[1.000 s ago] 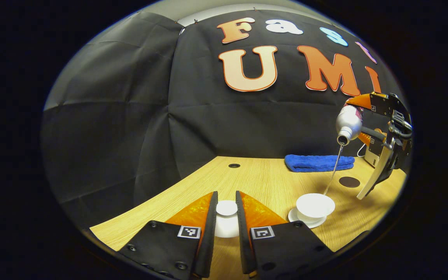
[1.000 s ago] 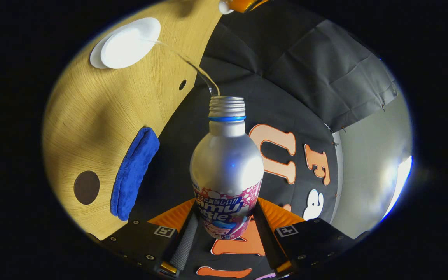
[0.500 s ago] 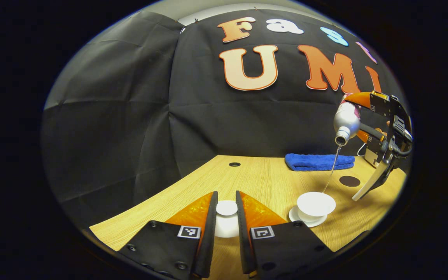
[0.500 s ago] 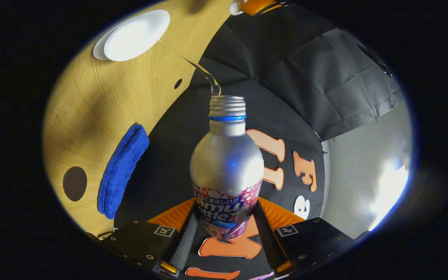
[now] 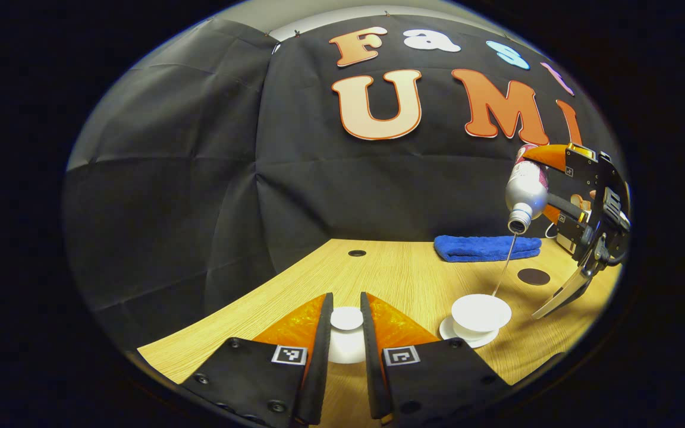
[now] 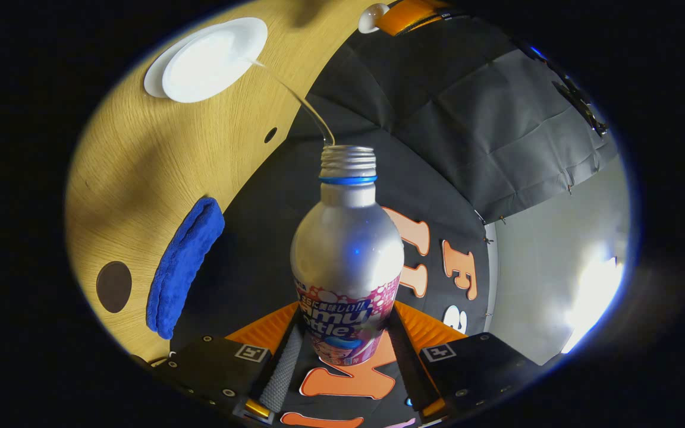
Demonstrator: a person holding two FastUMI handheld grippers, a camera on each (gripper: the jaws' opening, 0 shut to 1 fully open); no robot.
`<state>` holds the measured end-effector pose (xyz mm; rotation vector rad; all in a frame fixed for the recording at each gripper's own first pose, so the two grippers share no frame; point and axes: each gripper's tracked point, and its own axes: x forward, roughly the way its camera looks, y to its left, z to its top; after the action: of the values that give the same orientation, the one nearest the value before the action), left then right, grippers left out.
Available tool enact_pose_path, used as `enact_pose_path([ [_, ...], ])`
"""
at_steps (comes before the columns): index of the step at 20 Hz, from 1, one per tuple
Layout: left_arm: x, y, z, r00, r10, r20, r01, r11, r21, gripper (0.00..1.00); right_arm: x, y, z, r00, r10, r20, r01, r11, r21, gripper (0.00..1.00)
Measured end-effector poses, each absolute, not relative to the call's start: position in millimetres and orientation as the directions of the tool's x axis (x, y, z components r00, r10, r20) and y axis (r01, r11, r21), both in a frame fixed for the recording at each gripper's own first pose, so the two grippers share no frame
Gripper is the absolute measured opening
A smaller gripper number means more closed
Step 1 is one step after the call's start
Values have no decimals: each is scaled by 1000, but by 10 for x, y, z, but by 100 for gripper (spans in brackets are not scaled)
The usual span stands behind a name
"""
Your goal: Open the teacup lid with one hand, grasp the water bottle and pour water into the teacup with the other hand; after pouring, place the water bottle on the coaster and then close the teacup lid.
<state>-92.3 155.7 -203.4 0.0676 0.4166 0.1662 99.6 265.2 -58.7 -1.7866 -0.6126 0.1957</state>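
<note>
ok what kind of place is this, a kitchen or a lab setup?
Looks like a staged recording booth, not a kitchen: black cloth wall behind a bare wooden table, with just a teacup, blue towel and coaster on it.

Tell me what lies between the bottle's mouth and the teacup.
A thin stream of water runs from the bottle to the teacup, seen in the left gripper view.

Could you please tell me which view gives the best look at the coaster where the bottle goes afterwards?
The right gripper view shows the coaster best: a large dark disc on the bare table beside the blue cloth. In the left gripper view the coaster looks smaller, a flattened oval.
</note>
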Motion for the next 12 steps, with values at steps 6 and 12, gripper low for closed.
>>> enact_pose_path([
  [6, -914, 1504, -1994, 909, 153, -388, -122, 987, 104, 33, 883, 2724, -823, 846, 515, 140, 270, -186, -945, 78],
  [12, -894, 1412, -1953, 914, 142, -379, -110, 988, 106, 33, 817, 2736, -995, 859, 501, 105, 187, -115, -976, 76],
])
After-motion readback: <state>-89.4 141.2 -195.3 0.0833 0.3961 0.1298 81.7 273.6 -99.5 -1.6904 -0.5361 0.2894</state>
